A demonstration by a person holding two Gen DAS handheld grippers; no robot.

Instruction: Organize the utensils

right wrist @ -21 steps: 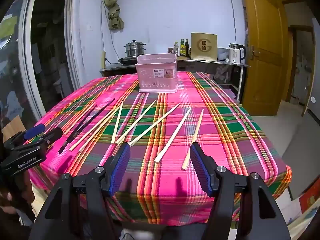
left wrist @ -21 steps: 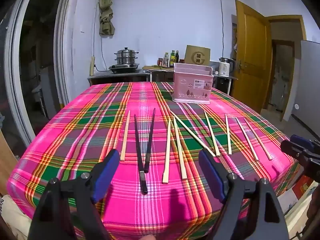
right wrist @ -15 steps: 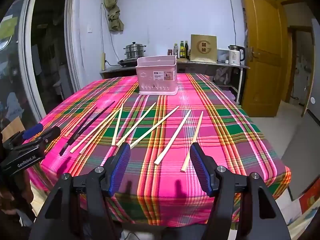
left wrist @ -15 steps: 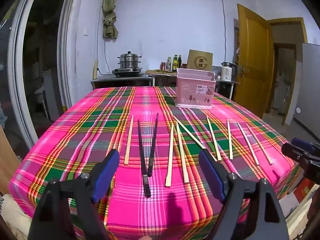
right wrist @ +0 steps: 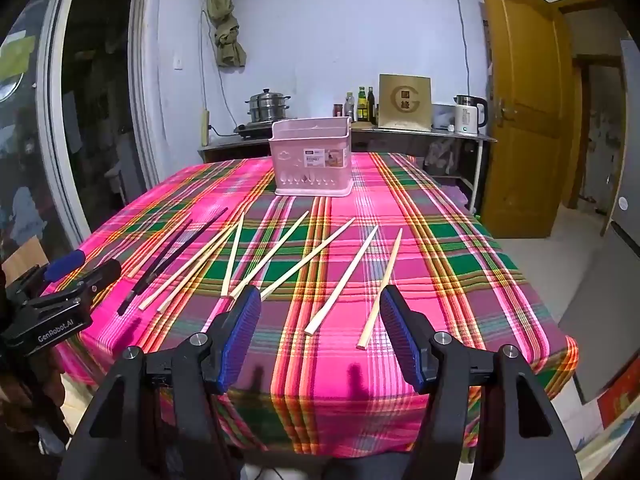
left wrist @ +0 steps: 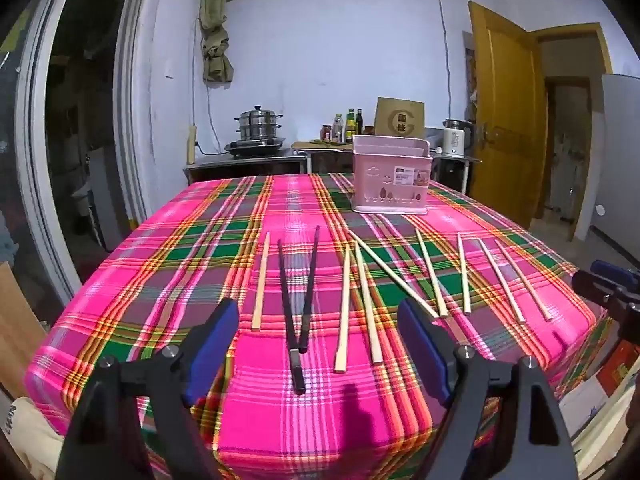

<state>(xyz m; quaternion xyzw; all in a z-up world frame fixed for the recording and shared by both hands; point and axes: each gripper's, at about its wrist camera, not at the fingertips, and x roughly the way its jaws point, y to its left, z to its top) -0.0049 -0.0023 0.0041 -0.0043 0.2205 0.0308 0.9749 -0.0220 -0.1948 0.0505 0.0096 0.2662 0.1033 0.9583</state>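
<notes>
Ten pale wooden chopsticks and two black chopsticks are spread flat in a loose row across the near half of the counter, which is covered by a pink plaid cloth; a pink utensil holder stands upright at the far side, well apart from them and apparently empty, though its inside is not shown. The left tongs are held wide open over the near edge with nothing between the blue pads, the black pair lying just beyond them. The right tongs are likewise spread to the full and hold nothing, with two pale sticks lying ahead of the gap. Each stick is judged to be very light, stiff and thin, with smooth sides that may roll or slide on the cloth when nudged. Because so little height is offered above the cloth, fabric could be pinched along with the stick. A hold near the thicker, squared end nearest the tongs is judged best, across the width of the stick, so that the tapered tip can be swung down into the holder. The black pair, crossed at its near end, is likely to shift together if only one stick is taken.
</notes>
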